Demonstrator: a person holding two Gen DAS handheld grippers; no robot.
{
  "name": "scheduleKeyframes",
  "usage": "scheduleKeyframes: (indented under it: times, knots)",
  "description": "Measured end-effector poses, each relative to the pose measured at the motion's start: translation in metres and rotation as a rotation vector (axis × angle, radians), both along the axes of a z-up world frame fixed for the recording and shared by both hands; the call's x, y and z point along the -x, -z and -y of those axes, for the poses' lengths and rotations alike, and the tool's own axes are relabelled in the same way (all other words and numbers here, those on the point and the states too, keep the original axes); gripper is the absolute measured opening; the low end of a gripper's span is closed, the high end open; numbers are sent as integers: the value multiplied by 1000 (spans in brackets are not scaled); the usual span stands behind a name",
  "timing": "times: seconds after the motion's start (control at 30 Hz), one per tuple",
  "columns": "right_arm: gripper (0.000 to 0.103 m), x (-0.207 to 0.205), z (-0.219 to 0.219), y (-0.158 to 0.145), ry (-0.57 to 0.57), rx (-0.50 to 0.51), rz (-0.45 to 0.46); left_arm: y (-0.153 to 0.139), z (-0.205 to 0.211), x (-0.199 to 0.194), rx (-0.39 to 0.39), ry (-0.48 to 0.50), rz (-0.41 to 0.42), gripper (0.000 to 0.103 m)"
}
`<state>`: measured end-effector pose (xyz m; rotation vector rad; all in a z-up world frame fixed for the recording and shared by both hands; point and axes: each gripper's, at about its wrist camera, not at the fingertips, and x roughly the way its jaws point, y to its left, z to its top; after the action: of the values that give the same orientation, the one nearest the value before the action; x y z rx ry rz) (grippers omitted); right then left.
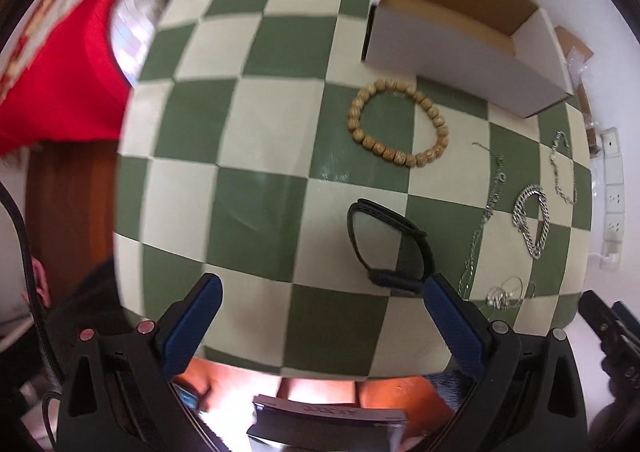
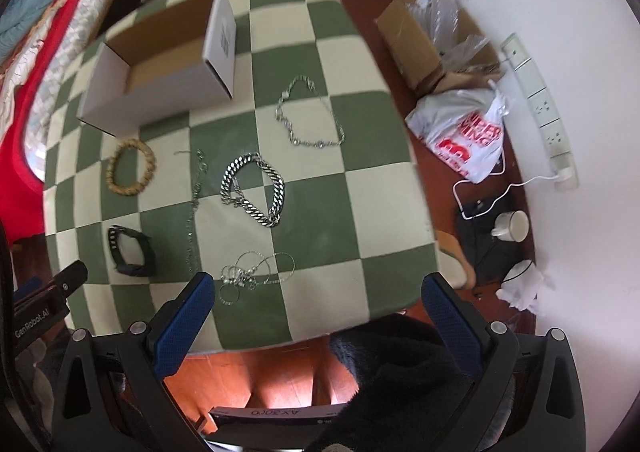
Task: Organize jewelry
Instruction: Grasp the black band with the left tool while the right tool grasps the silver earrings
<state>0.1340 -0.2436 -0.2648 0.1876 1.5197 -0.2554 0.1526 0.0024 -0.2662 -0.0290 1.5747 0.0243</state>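
Fingers of both grippers stand wide apart with nothing between them: left gripper (image 1: 320, 304) poised over the near edge of the checkered table (image 1: 256, 123), right gripper (image 2: 316, 298) likewise over the near edge, further right. Items on the green-and-cream surface, left to right in the right wrist view: white cardboard box (image 2: 160, 91), open, brown inside, at the far left; wooden bead bracelet (image 2: 130, 167) just near of the box; black watch band (image 2: 130, 252) nearer still, lying on its side close to the left gripper's right finger. Thin silver chain (image 2: 194, 207), stretched out near-to-far, right of the band. Tangle of fine chains with rings (image 2: 248, 276) at the near edge, just beside the right gripper's left finger. Heavy curb-link silver chain (image 2: 254, 187) in a loop at centre. Slimmer silver link chain (image 2: 308, 115), looped, far right, right of the box. Off the table, right: brown carton with plastic wrapping (image 2: 432, 31), white printed plastic bag (image 2: 464, 131), power strip (image 2: 540, 99), white mug (image 2: 512, 226).
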Motion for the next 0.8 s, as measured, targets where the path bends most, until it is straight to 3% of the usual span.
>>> scheduleKeyframes:
  times: [0.07,0.13,0.33,0.47,0.53,0.6,0.8]
  knots:
    - [103,-6,-1,15,0,-2,-15,12,-3,-2,24,-26,-22,92]
    - [103,-12,-2,27,-10,0,-30,24,-5,-3,50,-46,-46,75]
    - [102,-8,-13,56,-23,-10,-88,45,-9,2,79,-75,-72,58]
    - [101,1,-19,74,-6,-21,-119,38,-4,11,19,-25,-16,41]
    - [101,5,-24,83,-3,-22,-126,35,-2,15,1,3,8,10]
    - [96,7,-31,89,-8,-24,-134,33,-3,19,-1,18,13,6]
    - [93,8,-55,93,-32,-18,-87,23,-5,32,-40,51,30,4]
